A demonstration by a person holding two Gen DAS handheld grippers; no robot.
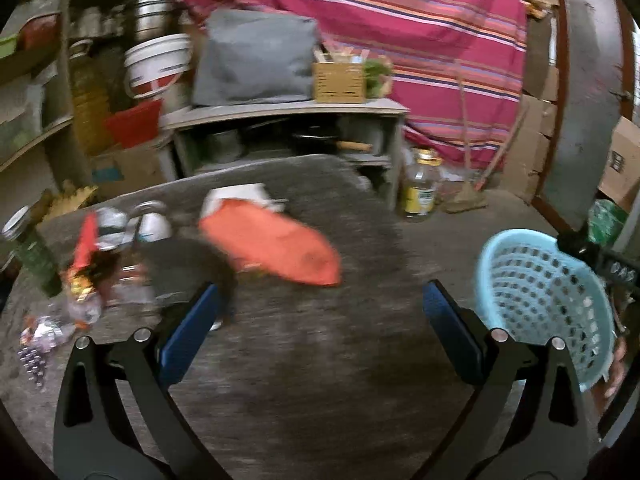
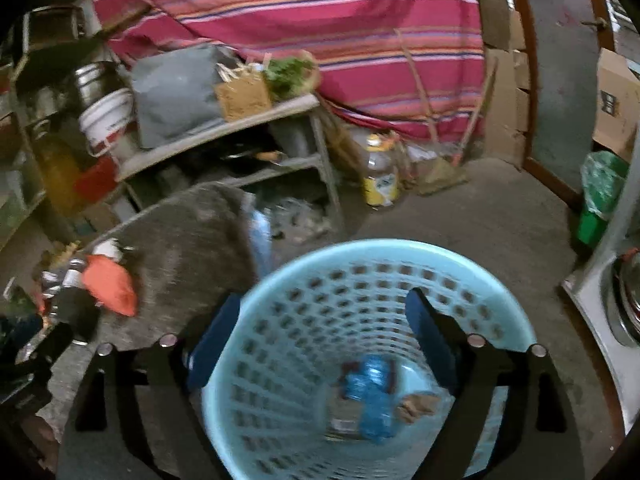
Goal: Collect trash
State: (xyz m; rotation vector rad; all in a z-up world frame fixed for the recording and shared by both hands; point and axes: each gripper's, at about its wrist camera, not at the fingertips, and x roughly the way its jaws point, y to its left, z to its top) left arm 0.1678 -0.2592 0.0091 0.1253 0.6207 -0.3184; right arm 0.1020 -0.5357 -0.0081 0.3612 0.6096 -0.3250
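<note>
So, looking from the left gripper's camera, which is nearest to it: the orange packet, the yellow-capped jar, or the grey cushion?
1. Orange packet, on the table just ahead of the left gripper.
2. Yellow-capped jar, on the floor beyond, right.
3. Grey cushion, up on the shelf, farthest.

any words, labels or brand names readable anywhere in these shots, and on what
None can be read.
Yellow-labelled bottle on the floor: print blurred.
Cardboard box by the door: dark mark, not legible.
White bucket on the shelf: red band, no legible text.
Wrappers on the table: too blurred.
Trash in the blue basket: blurred too.
</note>
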